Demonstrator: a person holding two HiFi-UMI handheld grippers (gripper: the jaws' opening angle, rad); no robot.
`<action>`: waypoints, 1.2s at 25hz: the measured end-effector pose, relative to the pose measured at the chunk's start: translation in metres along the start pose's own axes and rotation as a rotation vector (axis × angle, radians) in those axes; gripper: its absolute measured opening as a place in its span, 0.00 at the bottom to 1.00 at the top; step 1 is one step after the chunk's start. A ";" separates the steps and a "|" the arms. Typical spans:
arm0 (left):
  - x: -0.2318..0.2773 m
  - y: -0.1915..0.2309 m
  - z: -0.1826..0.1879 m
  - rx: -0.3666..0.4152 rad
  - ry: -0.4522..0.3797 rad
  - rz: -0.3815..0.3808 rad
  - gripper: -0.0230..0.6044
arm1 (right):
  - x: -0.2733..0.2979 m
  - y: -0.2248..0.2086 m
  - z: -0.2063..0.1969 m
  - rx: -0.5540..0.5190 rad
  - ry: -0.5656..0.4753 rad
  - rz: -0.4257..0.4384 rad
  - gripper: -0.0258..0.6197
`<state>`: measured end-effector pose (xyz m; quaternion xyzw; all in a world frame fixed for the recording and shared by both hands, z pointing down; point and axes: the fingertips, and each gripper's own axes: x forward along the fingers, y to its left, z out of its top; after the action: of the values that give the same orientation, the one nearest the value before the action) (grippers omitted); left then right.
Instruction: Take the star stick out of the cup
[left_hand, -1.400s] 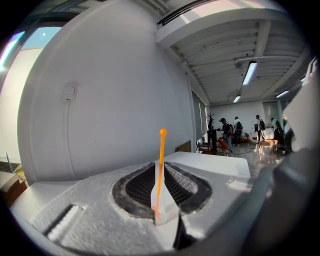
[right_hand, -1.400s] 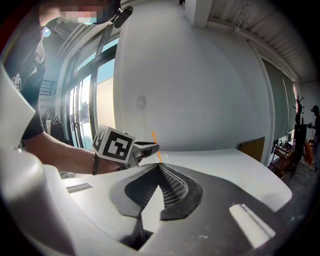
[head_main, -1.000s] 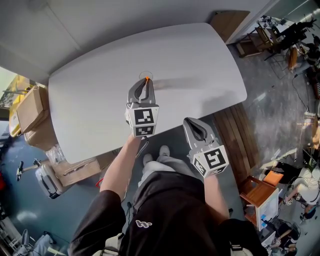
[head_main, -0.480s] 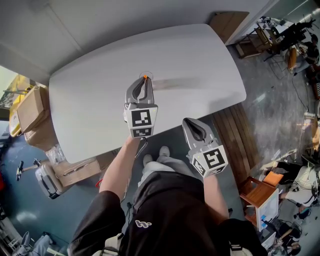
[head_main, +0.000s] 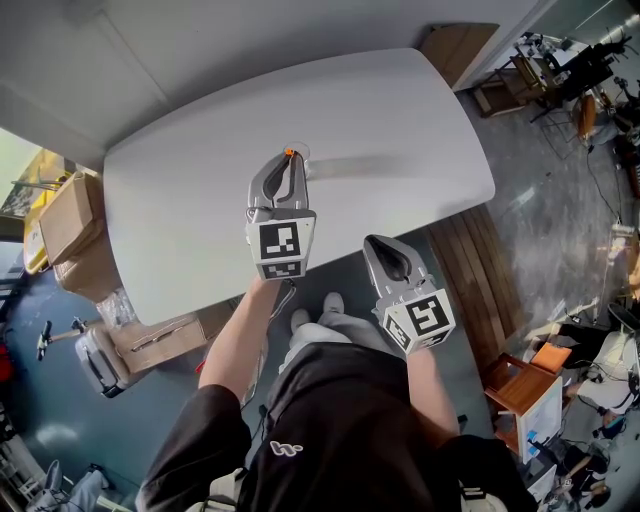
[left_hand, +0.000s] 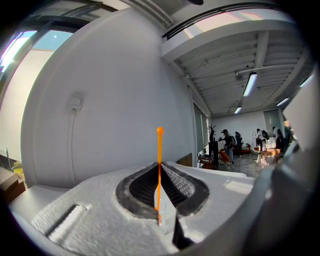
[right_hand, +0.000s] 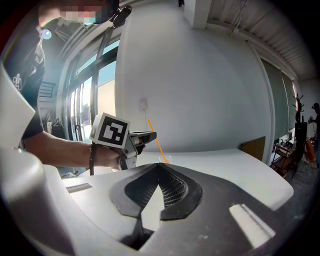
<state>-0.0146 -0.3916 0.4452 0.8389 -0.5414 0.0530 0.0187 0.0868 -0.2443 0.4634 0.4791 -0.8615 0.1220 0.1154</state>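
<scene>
One table (head_main: 400, 120) is counted; one clear cup (right_hand: 164, 160) is seen on it; one orange star stick (left_hand: 159, 150) is counted; two grippers are counted, the left tongs (head_main: 290, 160) and the right tongs (head_main: 375, 243); two marker cubes are counted, one (head_main: 281, 247) on the left and one (head_main: 420, 322) on the right; three cardboard boxes (head_main: 62, 215) are made out beside the table; the distant people (left_hand: 227, 142) are too small to be counted.

Table (head_main: 400, 120) bare round the cup (right_hand: 164, 160); left gripper (head_main: 289, 160) crowds its near side.
</scene>
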 end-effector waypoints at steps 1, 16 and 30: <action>-0.002 0.000 0.002 -0.001 -0.003 0.000 0.06 | -0.001 0.000 0.001 0.002 -0.005 -0.002 0.05; -0.037 -0.005 0.047 0.025 -0.090 -0.013 0.06 | -0.001 0.018 0.011 0.021 -0.064 0.049 0.05; -0.077 -0.006 0.088 0.009 -0.206 0.001 0.06 | 0.000 0.026 0.020 0.006 -0.092 0.088 0.05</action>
<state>-0.0340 -0.3272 0.3492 0.8397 -0.5406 -0.0311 -0.0407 0.0635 -0.2375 0.4419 0.4462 -0.8858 0.1074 0.0686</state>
